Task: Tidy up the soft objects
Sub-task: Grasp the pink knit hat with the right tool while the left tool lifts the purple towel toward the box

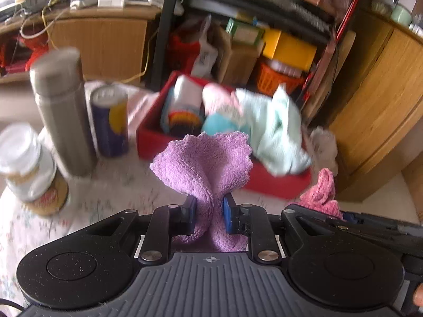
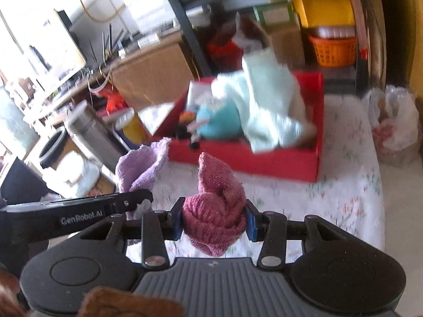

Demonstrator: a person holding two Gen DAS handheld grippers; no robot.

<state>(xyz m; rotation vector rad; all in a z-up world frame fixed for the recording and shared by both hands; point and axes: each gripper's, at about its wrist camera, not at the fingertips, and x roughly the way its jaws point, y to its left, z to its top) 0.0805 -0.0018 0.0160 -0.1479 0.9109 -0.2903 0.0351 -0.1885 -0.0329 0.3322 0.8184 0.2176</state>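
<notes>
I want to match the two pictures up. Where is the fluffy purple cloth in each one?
Left wrist view: the purple cloth is at the centre, pinched in the left gripper.
Right wrist view: the purple cloth is left of centre, bunched above the left gripper's black arm.
Shared landmark: the red box behind it.

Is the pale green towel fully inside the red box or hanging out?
Hanging out. The pale green towel is heaped in the red box, and one end droops over its front wall.

Lilac cloth [image 1: 203, 163]; pink cloth [image 2: 216, 211]; red box [image 2: 277, 162]
</notes>
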